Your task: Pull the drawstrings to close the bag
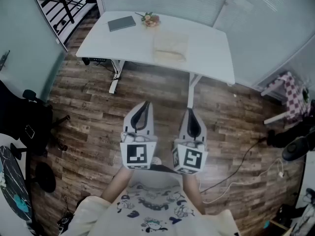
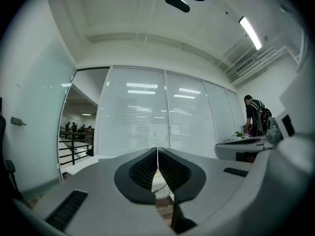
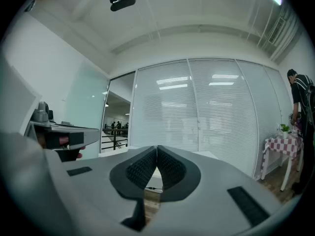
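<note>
A pale beige drawstring bag lies flat on the white table, far ahead of me. My left gripper and right gripper are held side by side over the wood floor, well short of the table, both shut and empty. In the left gripper view the left gripper points level at the window blinds, its tips touching. In the right gripper view the right gripper also has its tips together, with nothing between them. The bag does not show in either gripper view.
A grey notebook and a small flower bunch sit at the table's far side. An office chair stands at left, a checked-cloth table at right, and a cable runs on the floor. A person stands by the right wall.
</note>
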Demonstrator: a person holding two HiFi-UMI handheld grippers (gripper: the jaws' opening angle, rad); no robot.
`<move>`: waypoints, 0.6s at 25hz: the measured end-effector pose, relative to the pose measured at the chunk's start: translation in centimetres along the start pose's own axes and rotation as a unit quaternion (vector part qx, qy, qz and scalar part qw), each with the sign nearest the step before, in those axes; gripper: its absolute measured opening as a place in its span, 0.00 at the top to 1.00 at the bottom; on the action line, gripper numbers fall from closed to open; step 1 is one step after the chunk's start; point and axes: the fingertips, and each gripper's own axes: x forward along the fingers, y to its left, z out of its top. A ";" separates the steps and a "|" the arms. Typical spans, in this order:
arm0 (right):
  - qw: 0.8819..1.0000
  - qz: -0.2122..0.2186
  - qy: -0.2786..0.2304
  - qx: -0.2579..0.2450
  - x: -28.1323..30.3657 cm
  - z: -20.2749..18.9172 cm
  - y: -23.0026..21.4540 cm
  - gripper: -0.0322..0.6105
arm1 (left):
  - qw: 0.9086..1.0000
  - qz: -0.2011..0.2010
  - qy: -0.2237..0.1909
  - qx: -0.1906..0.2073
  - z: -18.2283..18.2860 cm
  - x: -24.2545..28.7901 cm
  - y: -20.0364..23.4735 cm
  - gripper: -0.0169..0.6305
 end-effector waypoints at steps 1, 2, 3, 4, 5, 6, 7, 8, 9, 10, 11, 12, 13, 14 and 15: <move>1.000 0.000 0.000 -0.001 0.0 0.0 0.0 0.93 | 1.000 0.000 0.000 -0.002 0.0 0.0 0.0 0.91; 1.000 0.000 -0.001 -0.001 -0.1 -0.1 0.0 0.93 | 1.000 0.000 0.001 -0.005 -0.1 -0.1 -0.1 0.91; 1.000 0.000 -0.001 -0.002 -0.1 -0.1 0.1 0.93 | 1.000 0.000 0.003 -0.008 -0.2 -0.1 -0.1 0.91; 1.000 0.001 -0.001 -0.002 -0.1 -0.2 0.1 0.93 | 1.000 0.000 0.003 -0.010 -0.2 -0.1 -0.2 0.91; 1.000 0.001 0.000 -0.002 -0.1 -0.2 0.1 0.93 | 1.000 0.000 0.002 -0.008 -0.1 -0.1 -0.2 0.91; 1.000 0.002 0.001 -0.003 -0.1 -0.3 0.1 0.93 | 1.000 -0.001 -0.002 -0.002 0.0 0.0 -0.1 0.91; 1.000 0.002 0.001 -0.003 -0.1 -0.3 0.1 0.93 | 1.000 -0.002 -0.007 0.007 0.1 0.1 -0.1 0.91; 1.000 0.002 0.001 -0.003 0.0 -0.3 0.1 0.93 | 1.000 -0.002 -0.009 0.012 0.1 0.2 -0.2 0.91; 1.000 0.003 0.000 -0.003 0.0 -0.3 0.0 0.93 | 1.000 -0.002 -0.007 0.010 0.0 0.2 -0.2 0.91; 1.000 0.003 -0.001 -0.001 0.0 -0.3 -0.2 0.93 | 1.000 -0.001 -0.005 0.004 0.0 0.3 -0.3 0.91; 1.000 0.002 -0.002 0.001 0.0 -0.3 -0.4 0.93 | 1.000 0.000 -0.006 0.000 0.1 0.4 -0.5 0.91; 1.000 0.001 -0.004 0.004 0.0 -0.3 -0.6 0.93 | 1.000 0.001 -0.008 0.001 0.2 0.5 -0.6 0.91; 1.000 0.000 -0.005 0.007 0.0 -0.3 -0.8 0.93 | 1.000 0.002 -0.009 0.002 0.2 0.5 -0.8 0.91; 1.000 0.000 -0.006 0.009 0.0 -0.4 -1.1 0.93 | 1.000 0.003 -0.008 0.000 0.1 0.6 -0.9 0.91; 1.000 0.000 -0.006 0.010 0.0 -0.5 -1.3 0.93 | 1.000 0.005 -0.004 -0.004 -0.1 0.6 -1.0 0.91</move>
